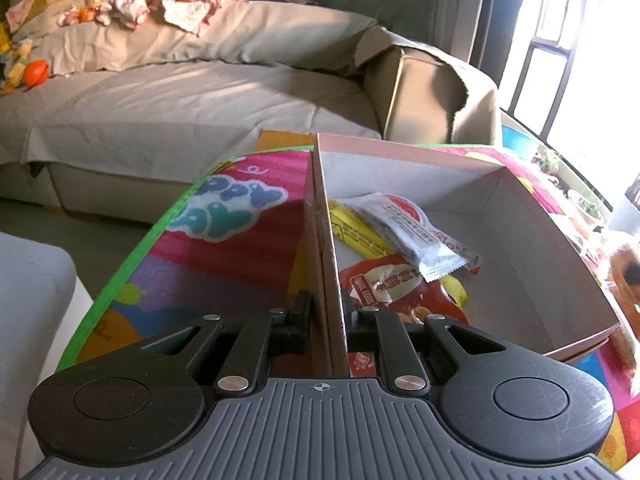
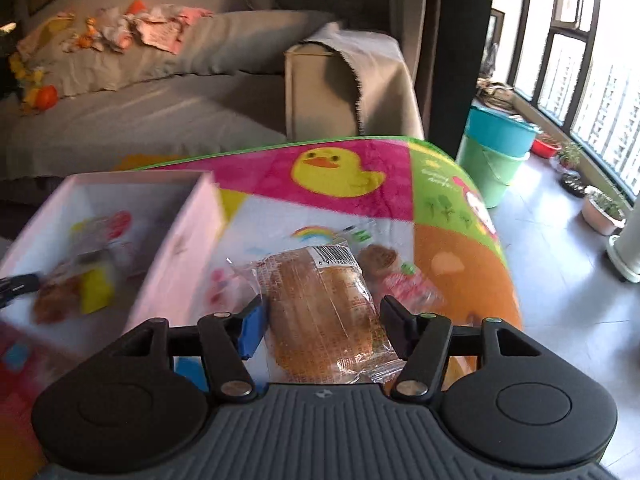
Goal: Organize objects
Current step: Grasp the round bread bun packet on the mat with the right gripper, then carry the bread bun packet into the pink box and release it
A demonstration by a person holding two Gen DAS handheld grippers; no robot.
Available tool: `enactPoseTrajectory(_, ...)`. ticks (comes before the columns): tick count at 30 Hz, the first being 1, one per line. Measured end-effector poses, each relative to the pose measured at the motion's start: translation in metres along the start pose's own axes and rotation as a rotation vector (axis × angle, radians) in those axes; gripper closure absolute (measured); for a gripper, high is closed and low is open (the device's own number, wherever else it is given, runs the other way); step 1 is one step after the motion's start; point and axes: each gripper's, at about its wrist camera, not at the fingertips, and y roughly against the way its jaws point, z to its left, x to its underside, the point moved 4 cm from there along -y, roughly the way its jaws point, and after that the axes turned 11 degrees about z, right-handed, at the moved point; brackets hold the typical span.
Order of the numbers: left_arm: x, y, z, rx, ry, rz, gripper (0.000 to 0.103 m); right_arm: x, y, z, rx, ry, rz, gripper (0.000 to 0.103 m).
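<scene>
Cardboard is what my left gripper [image 1: 325, 326] has hold of: its jaws are pinched on the near side wall of the pink box [image 1: 404, 148], one finger outside and one inside, steadying it on the bright play mat [image 1: 224, 248].

My right gripper [image 2: 322, 326] is spread wide around a clear-wrapped bread bun [image 2: 320, 312] lying on the mat just beside the box's right wall. The blue pad sits close to the wrapper's left edge and the black finger stands a little off its right edge, so nothing is gripped yet. I judge this as the pick-up step for the next snack.

Next I need to close squarely on the bun without crushing it or catching only loose wrapper, then lift it over the wall and set it inside. A second packet with a red-and-white pattern [image 2: 404, 280] lies just past the bun, also outside the box.

Inside the box lie a red snack pouch [image 1: 384, 284], a yellow packet [image 1: 356, 232] and a small white sachet [image 1: 412, 232] on top, overlapping near the held wall; the far part is bare.
</scene>
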Motion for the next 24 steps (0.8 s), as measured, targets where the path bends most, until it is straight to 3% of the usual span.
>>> enactPoseTrajectory(9,0.0,-0.001,-0.001,0.005,0.008,0.002,0.088,0.07,0.015,0.022,0.017,-0.016,0.093,0.042)
enactPoseTrajectory(12,0.0,-0.001,-0.001,0.006,0.008,0.002,0.088,0.086,0.019,0.027,-0.062,-0.035,0.103,0.032)
enactPoseTrajectory(16,0.0,-0.001,-0.001,0.005,0.009,0.002,0.088,0.09,0.032,0.038,-0.128,0.002,0.063,0.027)
enactPoseTrajectory(18,0.0,-0.001,-0.001,0.005,0.008,0.002,0.088,0.086,0.033,0.042,-0.1,0.042,0.039,0.022)
enactPoseTrajectory(24,0.001,-0.001,-0.001,0.003,0.005,0.0,0.088,0.079,0.01,0.044,-0.018,0.076,0.049,0.022)
